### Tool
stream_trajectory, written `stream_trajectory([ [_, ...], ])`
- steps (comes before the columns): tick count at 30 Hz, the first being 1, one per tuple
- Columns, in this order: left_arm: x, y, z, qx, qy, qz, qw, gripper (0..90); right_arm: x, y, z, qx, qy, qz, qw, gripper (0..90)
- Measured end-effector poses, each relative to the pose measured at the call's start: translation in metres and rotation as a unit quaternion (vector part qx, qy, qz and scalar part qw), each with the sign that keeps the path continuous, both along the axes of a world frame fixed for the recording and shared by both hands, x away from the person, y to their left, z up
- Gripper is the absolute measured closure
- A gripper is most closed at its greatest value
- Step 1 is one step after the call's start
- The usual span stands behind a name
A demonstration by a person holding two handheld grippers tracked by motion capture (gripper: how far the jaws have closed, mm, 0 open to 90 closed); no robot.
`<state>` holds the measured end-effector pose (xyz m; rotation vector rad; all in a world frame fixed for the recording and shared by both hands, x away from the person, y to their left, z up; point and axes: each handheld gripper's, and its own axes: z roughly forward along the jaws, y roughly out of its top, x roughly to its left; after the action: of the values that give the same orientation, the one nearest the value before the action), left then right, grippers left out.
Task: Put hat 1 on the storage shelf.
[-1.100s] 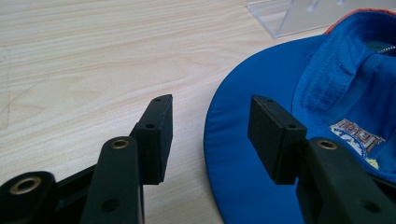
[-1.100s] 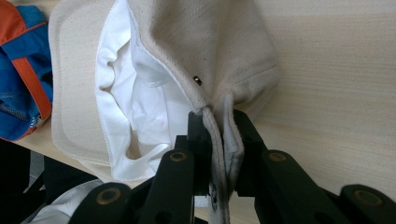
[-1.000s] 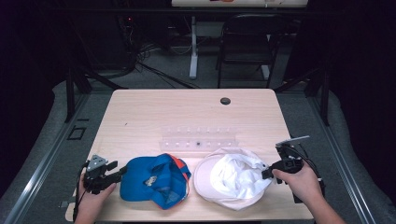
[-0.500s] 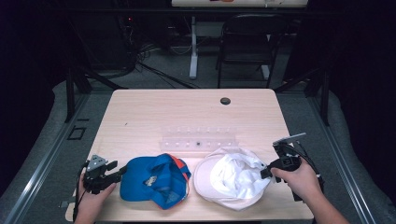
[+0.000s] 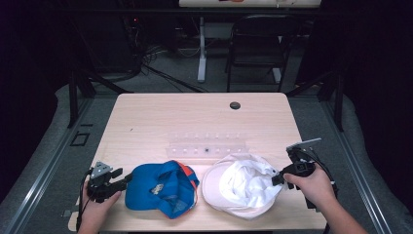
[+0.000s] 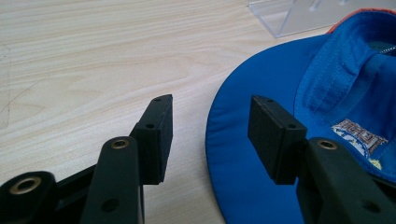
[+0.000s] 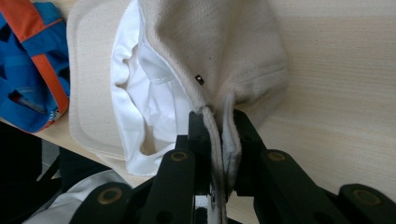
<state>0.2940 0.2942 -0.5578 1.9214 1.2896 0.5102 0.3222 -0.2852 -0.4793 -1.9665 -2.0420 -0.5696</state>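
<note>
Left claw: the left claw sits at the near left of the counter, jaws standing wide with nothing between them, its tips just at the left edge of the blue cap's brim.
Right claw: the right claw at the near right is pinched tight on a fold of the white cap's back edge, cloth squeezed between the jaws.
Blue cap: the blue cap lies near the front edge, left of centre, its orange trim on the far right side.
White cap: the white cap lies just right of the blue one, opening up, lining showing.
Clear rack: a clear plastic rack stands just beyond both caps.
Grommet: a dark round grommet sits near the far edge.
</note>
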Motion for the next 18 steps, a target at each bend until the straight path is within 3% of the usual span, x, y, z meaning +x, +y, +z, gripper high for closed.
stream_trajectory([
  [6,0.0,0.0,0.0,-0.001,-0.002,0.002,1.0,50.8,0.0,0.0,0.002,0.013,0.006,-0.006,0.9999,81.3],
  [8,0.0,0.0,-0.001,-0.002,-0.003,0.002,1.0,50.8,0.001,-0.002,0.004,0.019,0.013,0.005,0.9997,81.3],
  [10,0.0,0.0,0.0,0.0,0.0,0.0,1.0,50.8,0.001,-0.001,0.006,0.025,0.014,-0.002,0.9996,81.3],
  [11,0.0,0.0,0.0,0.0,-0.001,0.0,1.0,50.8,0.0,0.001,0.006,0.036,0.005,-0.02,0.9991,81.4],
  [18,0.0,0.0,0.0,-0.002,-0.003,0.002,1.0,50.8,0.001,-0.001,0.016,0.041,0.014,-0.008,0.999,81.4],
])
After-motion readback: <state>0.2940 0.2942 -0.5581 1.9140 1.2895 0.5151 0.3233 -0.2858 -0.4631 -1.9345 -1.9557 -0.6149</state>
